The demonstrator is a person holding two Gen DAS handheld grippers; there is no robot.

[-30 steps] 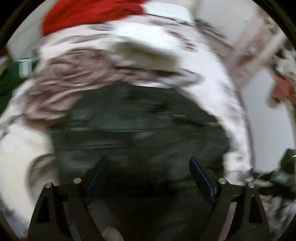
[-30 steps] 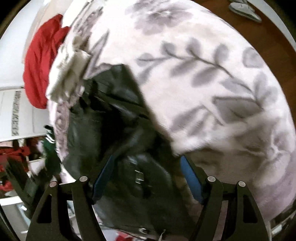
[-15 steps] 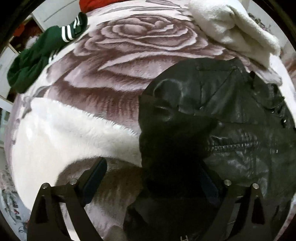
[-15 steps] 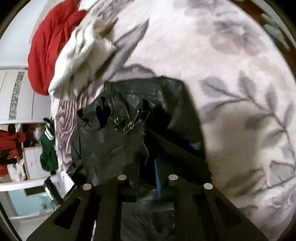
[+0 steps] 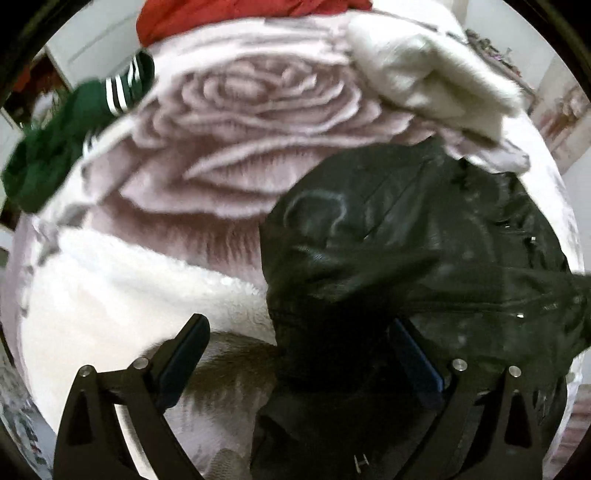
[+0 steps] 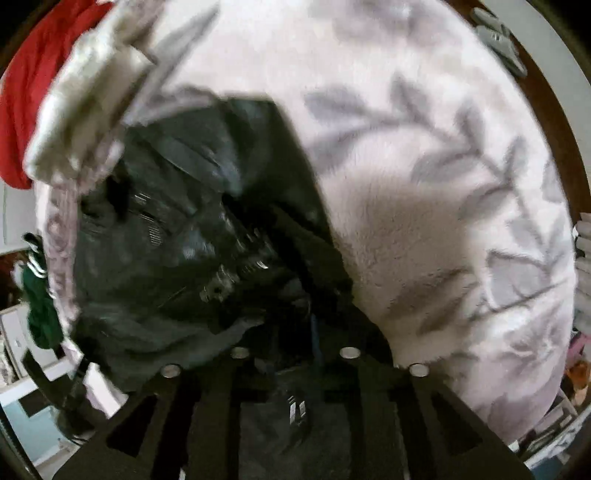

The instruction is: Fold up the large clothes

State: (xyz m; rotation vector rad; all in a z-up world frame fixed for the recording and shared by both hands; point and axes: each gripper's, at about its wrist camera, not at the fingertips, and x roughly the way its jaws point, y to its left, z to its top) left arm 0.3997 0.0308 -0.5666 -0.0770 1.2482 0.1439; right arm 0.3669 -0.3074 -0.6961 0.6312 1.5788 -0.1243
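Both grippers point steeply down at the blanket point(image 5: 229, 177). Crumpled black leather jacket point(image 5: 406, 240) spans both. Left gripper point(image 5: 299, 354): jaws opening wide, jacket edge between. Right gripper point(image 6: 295, 332): jaws opening, jacket fabric between.

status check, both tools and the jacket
Left tool opening wide, jacket edge between its fingers, not pinched. Right tool narrow, opening, jacket fabric in the gap. Jacket crumpled on blanket; white garment touching its far edge.

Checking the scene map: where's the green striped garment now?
In the left wrist view the green striped garment is at the upper left, on the edge of the rose blanket, below the red garment.
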